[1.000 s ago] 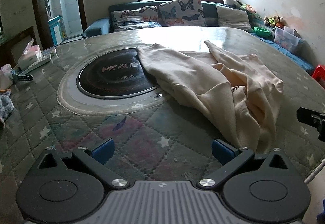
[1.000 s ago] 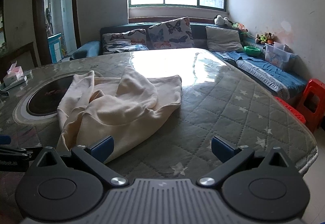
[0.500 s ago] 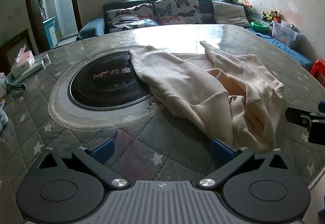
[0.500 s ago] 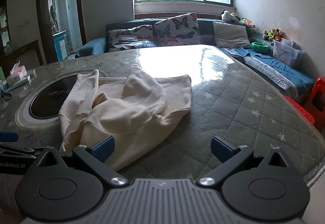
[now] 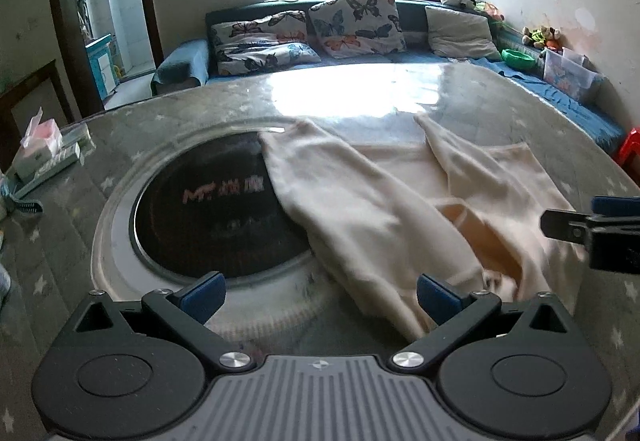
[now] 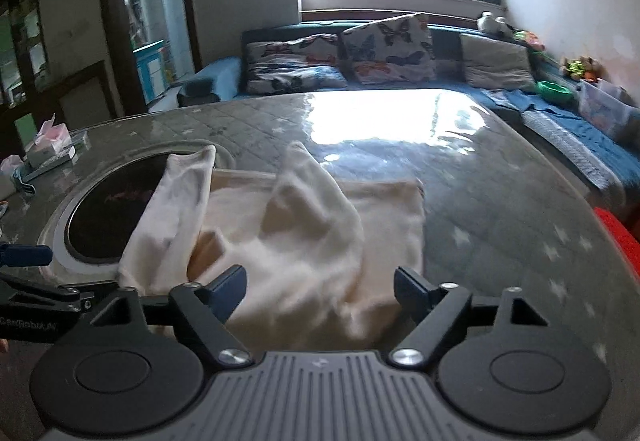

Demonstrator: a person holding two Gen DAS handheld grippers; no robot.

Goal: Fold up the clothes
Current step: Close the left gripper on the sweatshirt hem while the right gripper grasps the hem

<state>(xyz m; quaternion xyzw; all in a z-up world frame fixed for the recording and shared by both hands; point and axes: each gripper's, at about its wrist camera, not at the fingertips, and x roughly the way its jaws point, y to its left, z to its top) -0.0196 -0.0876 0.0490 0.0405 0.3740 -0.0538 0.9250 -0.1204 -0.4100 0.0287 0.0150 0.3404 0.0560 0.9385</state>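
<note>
Quilted round table with dark inset hob; sofa behind. Cream garment lies crumpled at the near edge, sleeves flung forward. Step judged: reaching for the hem. Left gripper spread wide, empty; right gripper closing, cloth between its jaws, not yet pinched. Next: nip both corners. Only right view shows the garment's far right corner

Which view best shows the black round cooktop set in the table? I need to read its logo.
The left wrist view: the cooktop fills its left half, logo visible though blurred. The right wrist view shows it only at the left edge, foreshortened and partly under the cream garment.
</note>
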